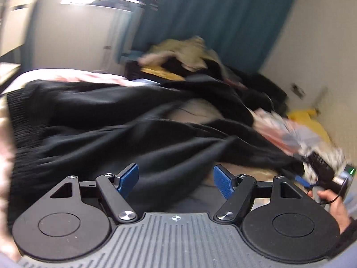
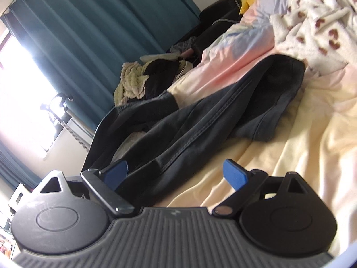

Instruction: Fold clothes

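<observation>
A: Largest first: where do the clothes lie?

B: On the bed [image 2: 312,134], over a cream sheet. The dark trousers [image 2: 200,116] stretch across it, with the long axis running from beside the right hand-held gripper away toward the spotted white blanket [image 2: 323,22]. A second heap of clothes [image 2: 142,80] sits farther off, in front of the teal curtain [image 2: 100,33].

A: And from the other side?

B: In the left wrist view the trousers [image 1: 111,134] fill the middle ground as a rumpled black mass, directly ahead of the left hand-held gripper [image 1: 176,179] and passing under its fingers. This view is blurred, so seams and hems cannot be told apart.

A: How do the jaws stand?

B: Both pairs are apart. The right hand-held gripper [image 2: 176,174] has one blue pad against the cloth's near end and the other over bare sheet; neither tool is clamped on anything.

A: Which is nearer a usable edge?

B: Probably the right, since the near end of a leg lies just at its pad. The left faces the broad middle of the cloth.
</observation>
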